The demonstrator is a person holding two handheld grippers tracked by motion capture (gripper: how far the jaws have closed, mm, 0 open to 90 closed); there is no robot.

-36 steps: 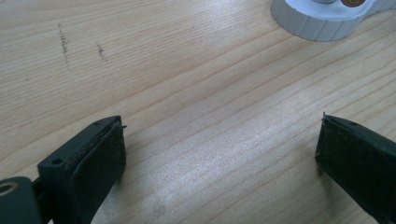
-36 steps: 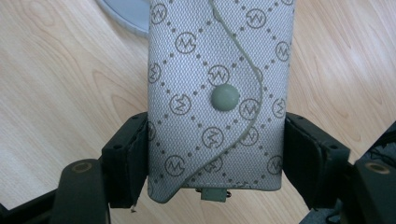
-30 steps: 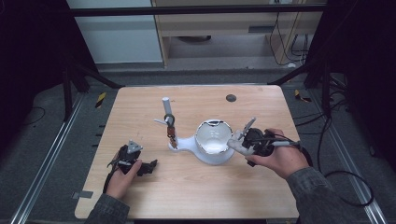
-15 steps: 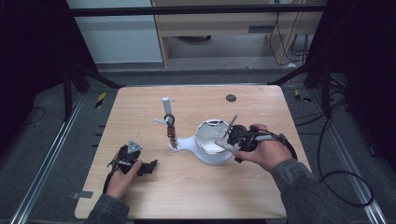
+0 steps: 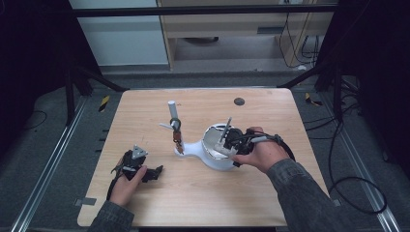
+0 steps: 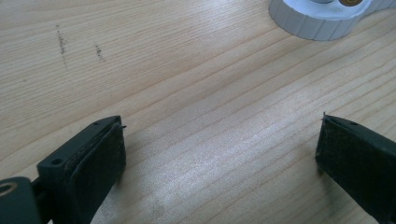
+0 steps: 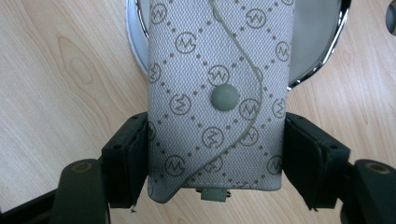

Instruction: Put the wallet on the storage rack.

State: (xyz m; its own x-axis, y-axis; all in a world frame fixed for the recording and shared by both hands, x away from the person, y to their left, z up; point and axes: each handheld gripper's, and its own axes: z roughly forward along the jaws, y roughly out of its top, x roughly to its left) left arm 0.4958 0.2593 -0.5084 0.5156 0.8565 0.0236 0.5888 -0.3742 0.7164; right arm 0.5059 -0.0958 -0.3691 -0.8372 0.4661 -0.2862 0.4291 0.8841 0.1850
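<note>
Rightward hand has carried its pouch in over the white stand's bowl since a second ago.
Right gripper (image 7: 215,154) clamps a grey monogrammed snap pouch (image 7: 217,93) across its width, above the chromed bowl (image 5: 212,140). It looks light, soft and squashable, so the flat sides near the snap seem the best hold. Left gripper (image 6: 219,154) rests on the wooden table (image 5: 270,106), jaws wide apart and empty.

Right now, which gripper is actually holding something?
The right gripper: its jaws clamp the sides of a grey patterned pouch over the white stand's dish. The left gripper is open over bare table.
</note>
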